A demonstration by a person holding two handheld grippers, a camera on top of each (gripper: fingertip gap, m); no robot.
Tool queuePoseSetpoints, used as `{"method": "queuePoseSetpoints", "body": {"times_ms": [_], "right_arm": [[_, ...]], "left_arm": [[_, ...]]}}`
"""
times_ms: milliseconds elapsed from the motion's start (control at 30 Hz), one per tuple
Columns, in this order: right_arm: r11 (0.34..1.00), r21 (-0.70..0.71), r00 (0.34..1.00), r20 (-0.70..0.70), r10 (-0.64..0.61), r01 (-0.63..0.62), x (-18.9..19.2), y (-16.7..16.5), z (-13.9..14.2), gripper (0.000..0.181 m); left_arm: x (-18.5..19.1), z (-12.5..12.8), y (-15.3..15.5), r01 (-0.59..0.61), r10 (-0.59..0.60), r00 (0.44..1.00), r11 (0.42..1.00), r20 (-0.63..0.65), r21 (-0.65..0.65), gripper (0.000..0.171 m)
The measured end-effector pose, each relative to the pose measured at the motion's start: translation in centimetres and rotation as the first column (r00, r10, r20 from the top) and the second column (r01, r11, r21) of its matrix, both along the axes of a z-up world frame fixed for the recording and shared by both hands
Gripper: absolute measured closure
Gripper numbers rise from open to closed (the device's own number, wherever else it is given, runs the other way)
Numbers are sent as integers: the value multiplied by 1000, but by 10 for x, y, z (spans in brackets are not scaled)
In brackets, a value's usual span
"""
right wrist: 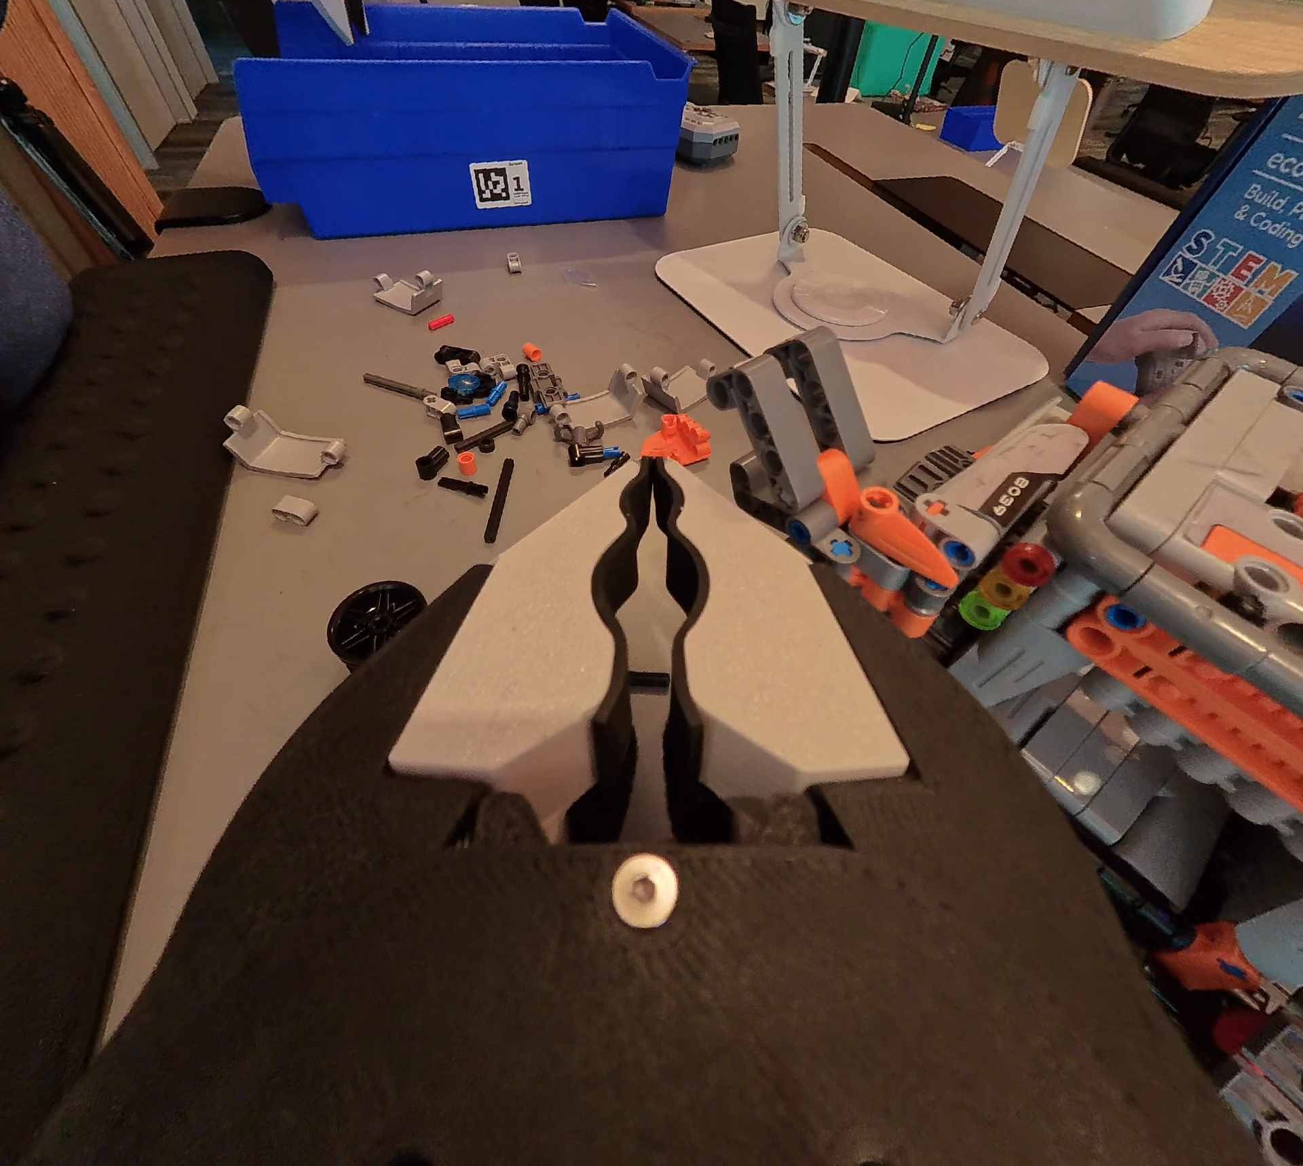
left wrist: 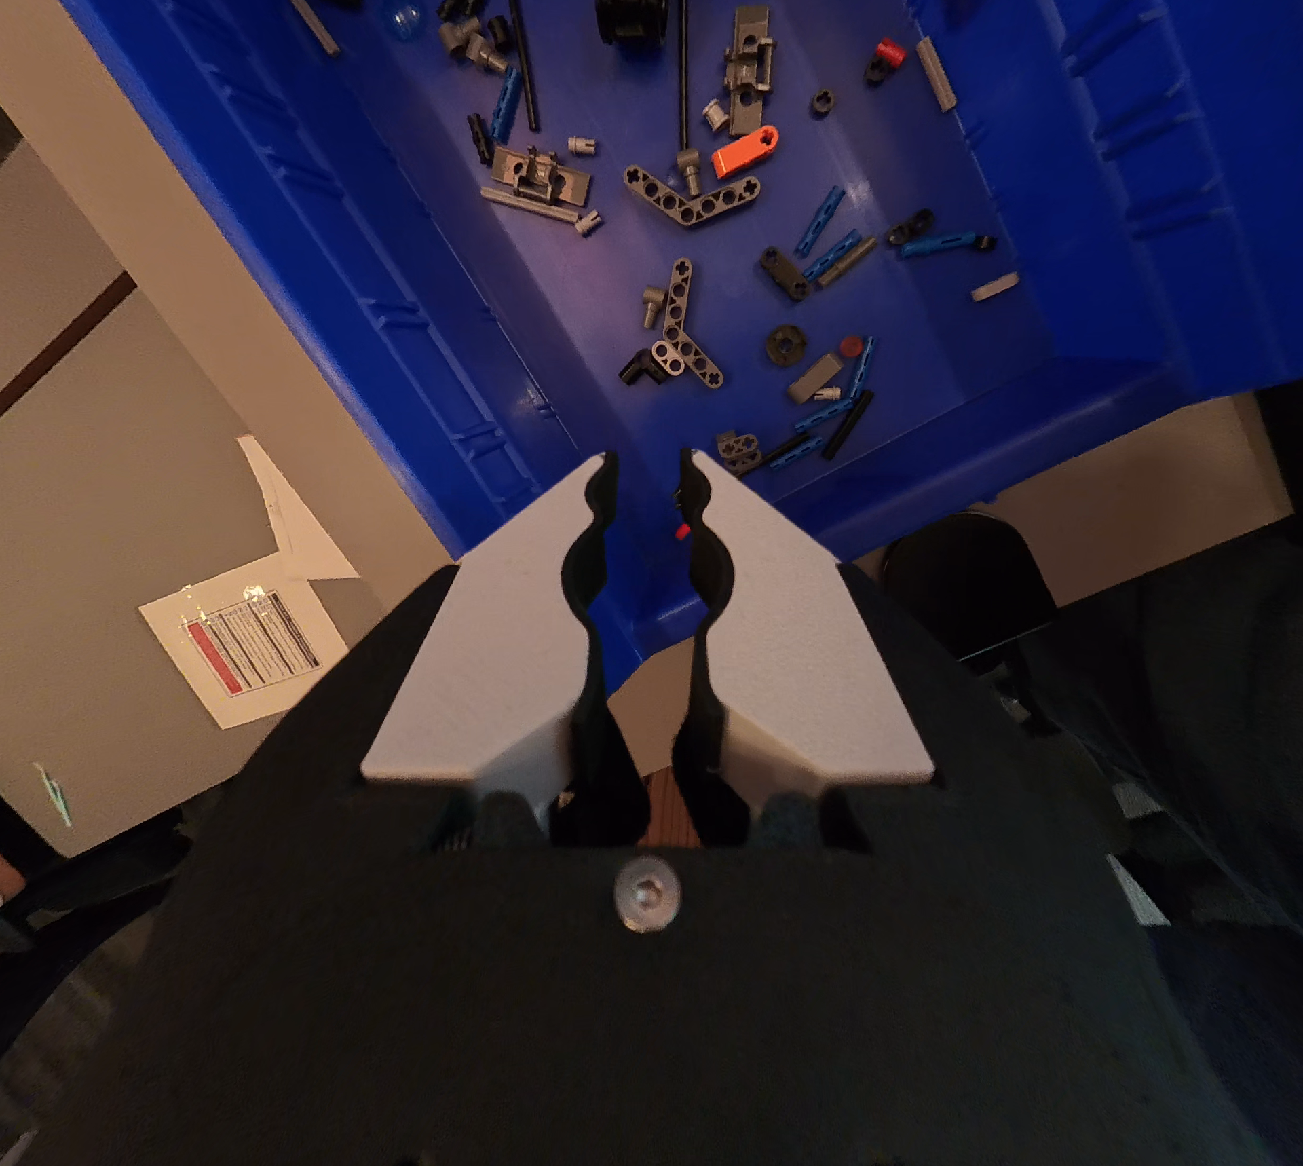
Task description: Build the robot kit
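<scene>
Poised over a glossy blue bin (left wrist: 1057, 74) of scattered small plastic building pieces, the left gripper (left wrist: 647, 462) hangs with its jaws slightly parted and empty, nearest a grey cross-holed connector (left wrist: 738, 449) by the bin's near wall. On the matte grey table (right wrist: 338, 554) to the right, the right gripper (right wrist: 652, 464) sits pressed almost together, its tips at a ridged orange piece (right wrist: 678, 437); whether it pinches that piece cannot be told. Such small, slick parts could easily squirt from the wavy black pads.

An open office or lab: grey worktop (right wrist: 338, 568) with toy-brick parts (right wrist: 493, 413), blue bins (right wrist: 451, 145), desks and people behind.
</scene>
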State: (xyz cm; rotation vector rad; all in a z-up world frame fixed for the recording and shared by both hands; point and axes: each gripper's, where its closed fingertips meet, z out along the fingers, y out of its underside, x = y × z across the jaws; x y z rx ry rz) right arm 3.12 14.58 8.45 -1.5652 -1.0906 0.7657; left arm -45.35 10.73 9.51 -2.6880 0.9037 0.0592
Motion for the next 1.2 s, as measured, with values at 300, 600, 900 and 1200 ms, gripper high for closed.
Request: {"method": "queuePoseSetpoints", "body": {"times_ms": [300,600,900,1200], "right_arm": [[1000,-1,1000,1,3,-3,-1,0,0,181],[1000,1,1000,-1,4,-4,0,0,0,181],[1000,-1,1000,-2,0,0,0,0,0,181],[1000,-2,1000,-7,-9,9,1,1,1,181]], "left_arm": [[54,-30,2,167,-160,983,984,94,-62,155],[105,-69,6,322,-302,938,940,169,-109,154],[116,-82,5,358,-332,925,924,184,-134,163],[93,-76,-4,283,-246,947,943,207,-173,156]]}}
